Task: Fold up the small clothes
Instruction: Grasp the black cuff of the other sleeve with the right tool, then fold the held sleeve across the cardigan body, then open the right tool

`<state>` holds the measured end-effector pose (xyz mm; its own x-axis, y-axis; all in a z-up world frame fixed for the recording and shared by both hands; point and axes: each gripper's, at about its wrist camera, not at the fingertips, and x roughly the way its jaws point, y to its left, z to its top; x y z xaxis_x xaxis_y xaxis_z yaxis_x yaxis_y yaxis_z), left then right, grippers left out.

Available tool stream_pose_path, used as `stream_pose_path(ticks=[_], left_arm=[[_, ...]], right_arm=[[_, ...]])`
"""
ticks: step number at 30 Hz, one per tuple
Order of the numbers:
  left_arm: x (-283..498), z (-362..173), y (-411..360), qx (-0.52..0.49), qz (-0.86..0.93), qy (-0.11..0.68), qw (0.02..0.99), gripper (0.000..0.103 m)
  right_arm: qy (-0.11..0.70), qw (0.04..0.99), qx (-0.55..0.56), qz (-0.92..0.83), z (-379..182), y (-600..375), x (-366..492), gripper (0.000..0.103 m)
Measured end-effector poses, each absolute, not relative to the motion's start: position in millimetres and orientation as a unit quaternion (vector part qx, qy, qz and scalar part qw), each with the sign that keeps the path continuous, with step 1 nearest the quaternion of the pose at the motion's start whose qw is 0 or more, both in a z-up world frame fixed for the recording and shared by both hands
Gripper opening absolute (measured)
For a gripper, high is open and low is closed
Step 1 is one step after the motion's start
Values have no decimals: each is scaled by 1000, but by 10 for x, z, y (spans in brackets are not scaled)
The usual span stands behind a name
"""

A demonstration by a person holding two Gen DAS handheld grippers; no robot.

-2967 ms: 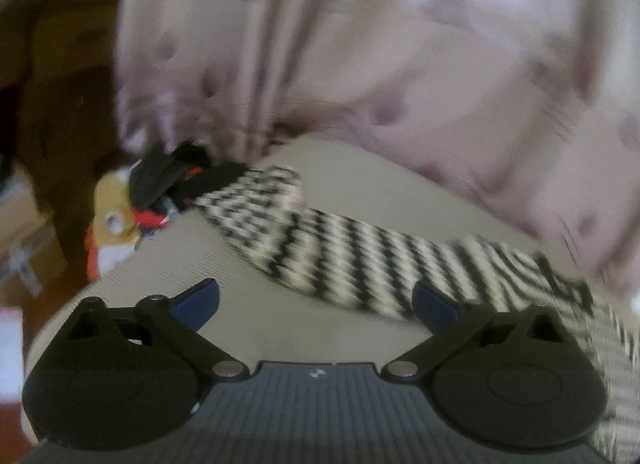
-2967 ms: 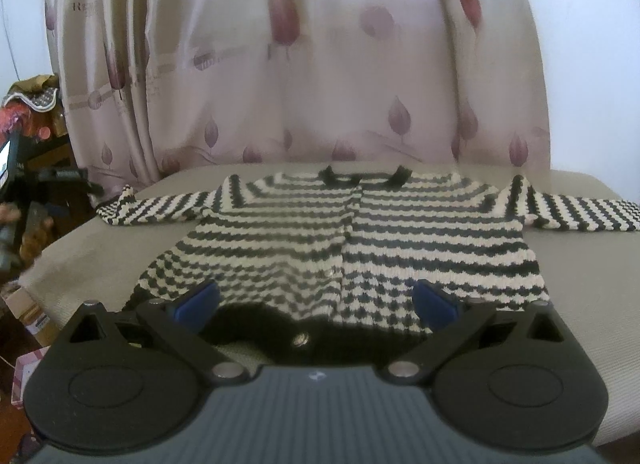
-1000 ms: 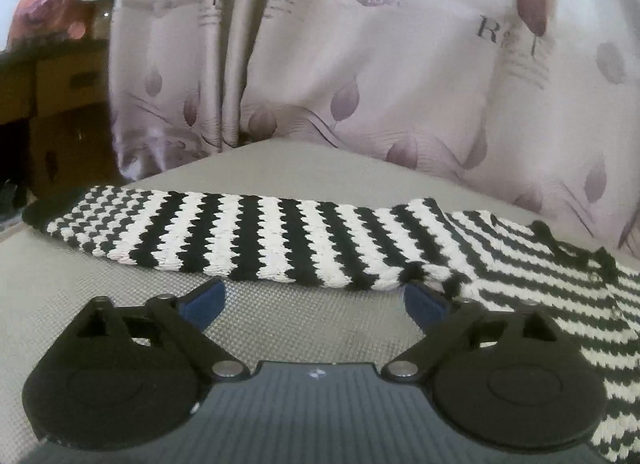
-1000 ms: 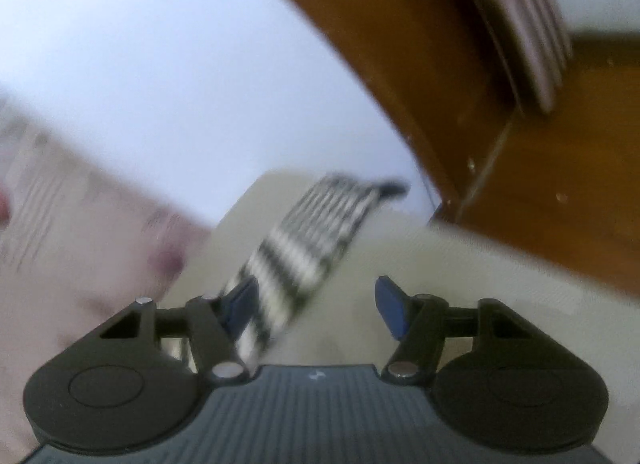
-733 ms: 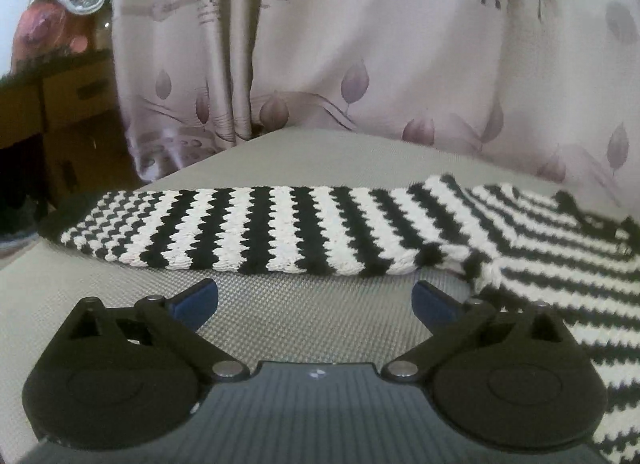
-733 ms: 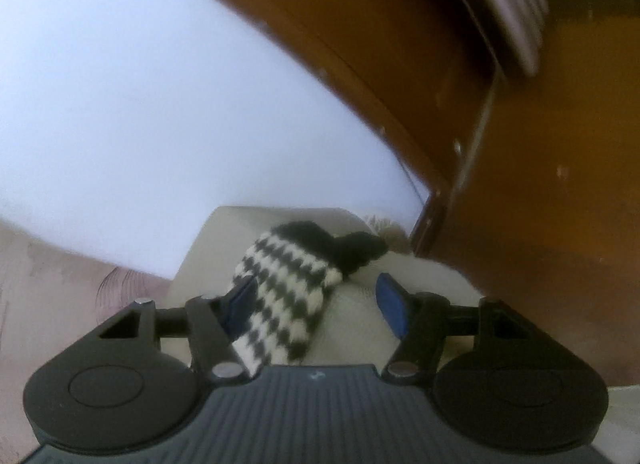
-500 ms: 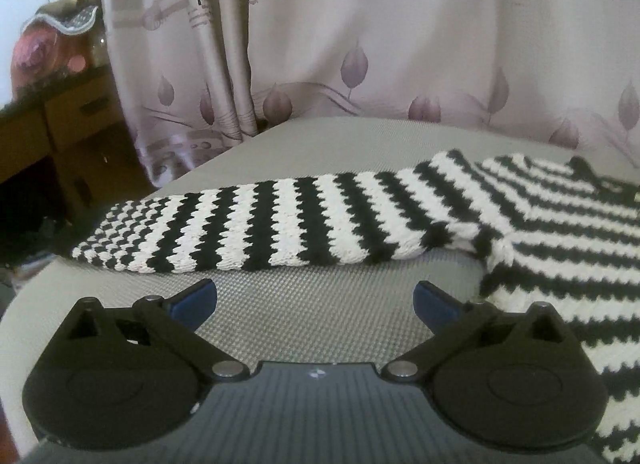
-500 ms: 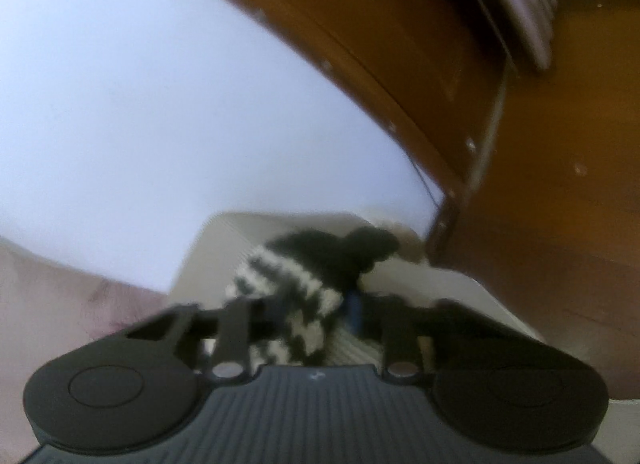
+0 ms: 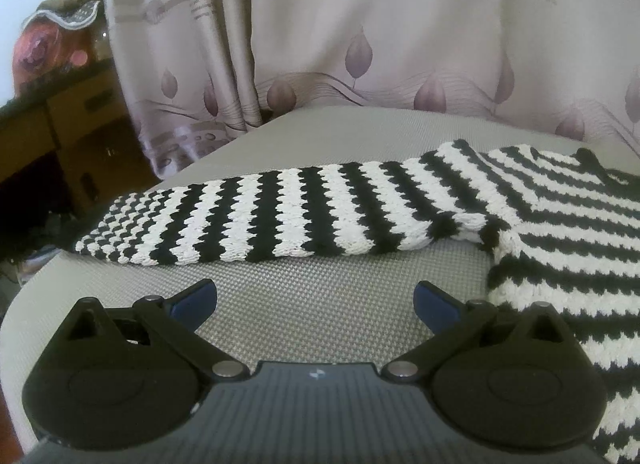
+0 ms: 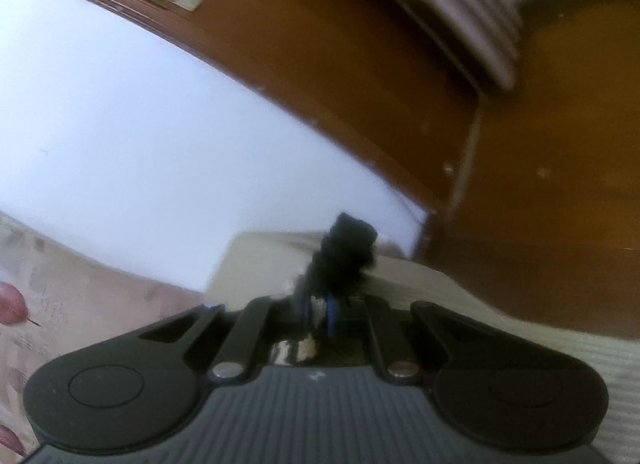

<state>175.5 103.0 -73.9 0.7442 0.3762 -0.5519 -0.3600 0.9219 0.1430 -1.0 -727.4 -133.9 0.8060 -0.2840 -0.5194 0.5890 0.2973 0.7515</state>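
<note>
A black-and-white striped knitted cardigan lies flat on a grey cloth-covered surface (image 9: 312, 296). In the left wrist view its left sleeve (image 9: 280, 216) stretches across the middle and its body (image 9: 568, 232) fills the right side. My left gripper (image 9: 315, 302) hovers open just in front of that sleeve, with only grey cloth between its blue pads. In the right wrist view my right gripper (image 10: 318, 314) is shut on the black cuff of the other sleeve (image 10: 344, 252), which bunches up above the pressed-together pads. The remainder of that sleeve is hidden under the gripper.
A pale curtain with purple leaf print (image 9: 380, 44) hangs behind the surface. Dark wooden furniture (image 9: 52, 136) stands at the left. In the right wrist view a white wall (image 10: 140, 136) and a brown wooden door and frame (image 10: 520, 144) lie beyond the surface's far edge.
My right gripper came down onto the end of the right sleeve and shut on its black cuff. My left gripper turned slightly, so the left sleeve now sits more centred; it stays open.
</note>
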Motion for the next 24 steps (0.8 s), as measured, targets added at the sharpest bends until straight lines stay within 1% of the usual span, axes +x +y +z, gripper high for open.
stream_pose_path(ticks=[3,8,18,24], left_arm=[[1750,-736,1053,4,192,299,935,103],[1700,-718,1111,-20,199,288,937,103],[1629,-736,1371,-123,207,283,929,103],[1647,-719,1301,-98,200,286,932,103]], right_arm=[[148,798,516,-274,-1301,-7290,22,6],[127,800,522,-267,-1363,-7284,-26,6],[127,804,517,-265,-1344,-7251,-57,6],[151,810,489,-285,-1289,-7210,48,6]])
